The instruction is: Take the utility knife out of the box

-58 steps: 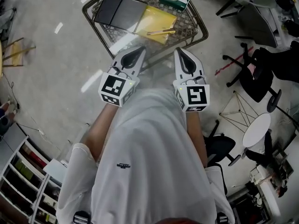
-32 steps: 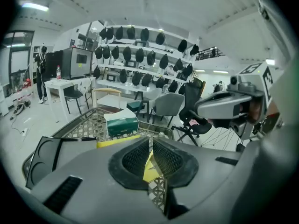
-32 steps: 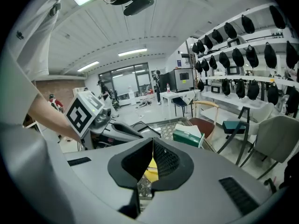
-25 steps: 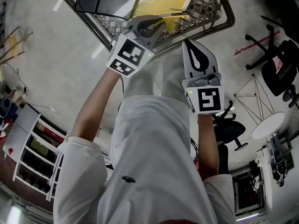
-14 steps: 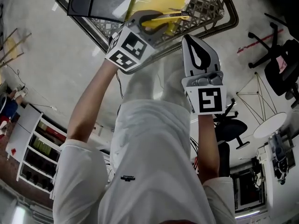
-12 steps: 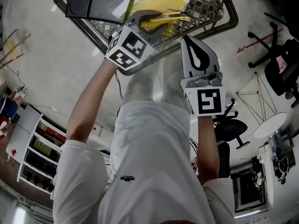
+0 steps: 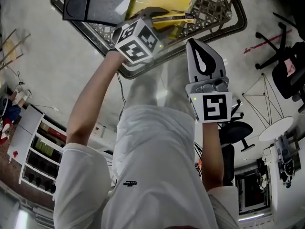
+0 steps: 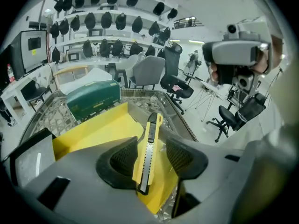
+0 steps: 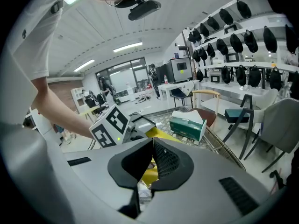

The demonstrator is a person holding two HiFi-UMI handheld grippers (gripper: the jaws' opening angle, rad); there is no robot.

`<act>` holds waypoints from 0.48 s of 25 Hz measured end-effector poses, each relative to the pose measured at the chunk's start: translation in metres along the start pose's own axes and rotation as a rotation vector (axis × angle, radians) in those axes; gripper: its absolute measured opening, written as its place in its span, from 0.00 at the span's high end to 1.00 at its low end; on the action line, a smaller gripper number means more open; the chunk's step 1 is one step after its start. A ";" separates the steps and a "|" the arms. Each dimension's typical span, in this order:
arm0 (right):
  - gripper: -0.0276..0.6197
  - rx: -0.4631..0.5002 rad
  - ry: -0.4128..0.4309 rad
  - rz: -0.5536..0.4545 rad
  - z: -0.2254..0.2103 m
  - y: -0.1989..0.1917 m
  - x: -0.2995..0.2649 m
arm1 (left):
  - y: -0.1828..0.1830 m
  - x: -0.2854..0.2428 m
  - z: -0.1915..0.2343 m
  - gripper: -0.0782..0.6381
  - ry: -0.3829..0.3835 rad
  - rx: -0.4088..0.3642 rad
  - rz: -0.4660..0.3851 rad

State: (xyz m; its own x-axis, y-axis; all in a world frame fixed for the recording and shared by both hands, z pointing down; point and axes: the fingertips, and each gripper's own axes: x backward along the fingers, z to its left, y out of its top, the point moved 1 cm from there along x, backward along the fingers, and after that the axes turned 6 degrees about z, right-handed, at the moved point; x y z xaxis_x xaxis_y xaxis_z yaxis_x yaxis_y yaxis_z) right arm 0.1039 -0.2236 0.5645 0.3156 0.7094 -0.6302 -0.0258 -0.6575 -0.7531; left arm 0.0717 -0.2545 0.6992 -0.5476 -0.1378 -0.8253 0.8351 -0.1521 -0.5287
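The utility knife [image 8: 148, 143], yellow with a black slider, lies on a yellow envelope [image 8: 93, 132] in the wire basket [image 7: 228, 30]. My left gripper [image 8: 151, 149] reaches down into the basket and its jaws have just been opening. They stand open on either side of the knife, and the pads [image 8: 122, 157] do not press it. In the head view the left gripper [image 7: 158, 16] sits at the knife [image 7: 177, 18]. My right gripper [image 7: 204, 56] hangs shut and empty outside the basket's near rim, with its pads [image 9: 163, 160] touching.
The basket also holds a green box [image 8: 91, 99] at the far side and a black folder [image 7: 90, 4] to the left. Office chairs [image 7: 286, 70] and a round white table [image 7: 278, 128] stand on the right. A shelf unit [image 7: 33, 151] is at lower left.
The left gripper went from outside the rim down into the basket, over the knife, and its marker cube rolled. The right gripper has sunk slightly.
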 end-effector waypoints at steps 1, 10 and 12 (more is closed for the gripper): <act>0.96 -0.004 -0.001 0.002 -0.001 0.001 -0.001 | -0.001 -0.003 0.001 0.63 -0.004 -0.006 0.008; 0.96 -0.020 0.007 0.018 -0.006 -0.008 -0.006 | -0.016 -0.032 0.005 0.65 -0.012 -0.031 0.083; 0.96 -0.021 0.009 0.020 -0.006 -0.010 -0.006 | -0.018 -0.034 0.005 0.68 -0.003 -0.034 0.090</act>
State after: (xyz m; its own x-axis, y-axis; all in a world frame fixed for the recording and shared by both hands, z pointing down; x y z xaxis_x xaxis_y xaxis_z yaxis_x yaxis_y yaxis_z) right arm 0.1079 -0.2225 0.5773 0.3242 0.6940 -0.6428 -0.0126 -0.6763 -0.7365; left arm 0.0753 -0.2522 0.7375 -0.4706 -0.1525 -0.8691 0.8821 -0.1059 -0.4591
